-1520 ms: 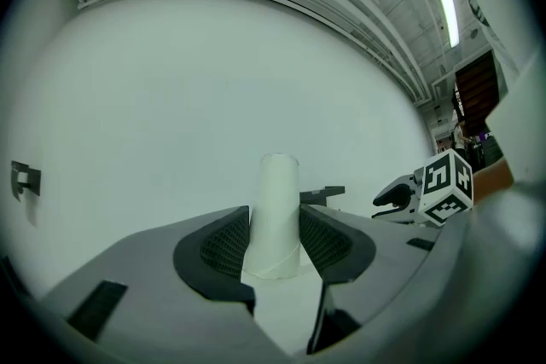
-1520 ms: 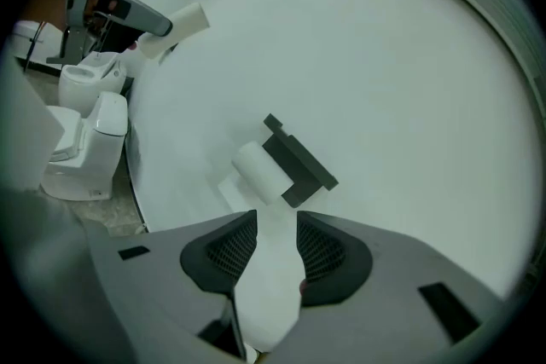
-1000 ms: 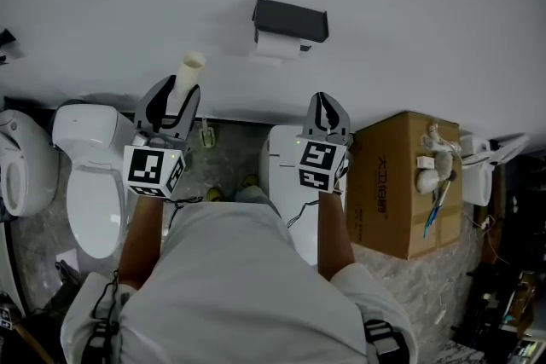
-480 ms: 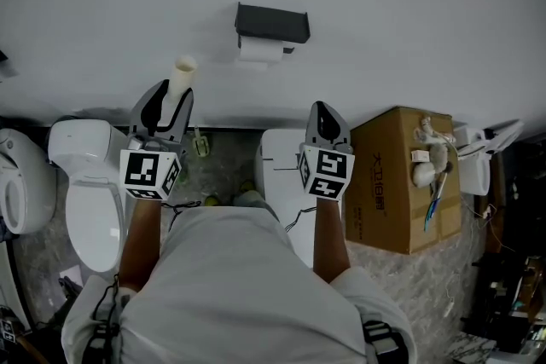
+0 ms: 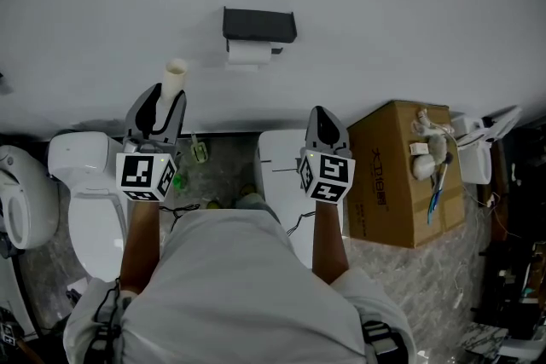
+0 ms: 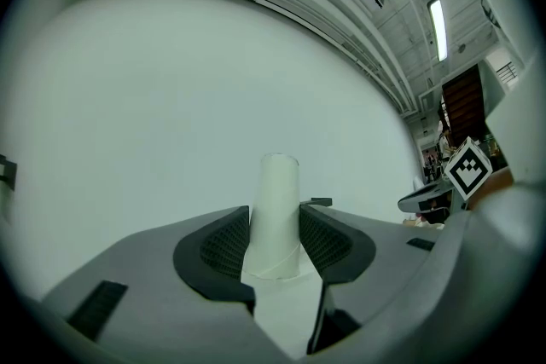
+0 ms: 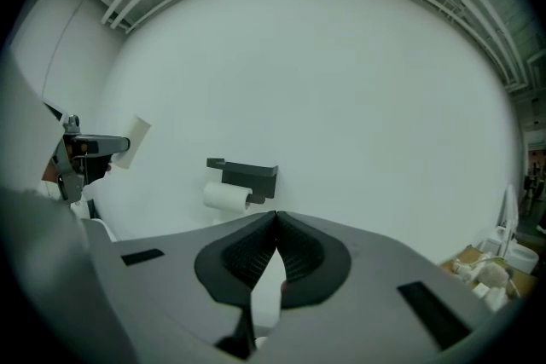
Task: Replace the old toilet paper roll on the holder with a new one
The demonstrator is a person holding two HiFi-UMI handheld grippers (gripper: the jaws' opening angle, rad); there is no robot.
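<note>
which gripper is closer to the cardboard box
Right. The right gripper is just left of the cardboard box, close beside it. The left gripper, shut on the empty tube, is much farther left, by the toilet.

Dim, even light; claw views bulge, dark at the corners.

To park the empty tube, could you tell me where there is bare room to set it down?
For the pale cardboard tube in the left gripper: the brown cardboard box's top is bare on its left, beside the right gripper; its right side is crowded with white clutter.
</note>
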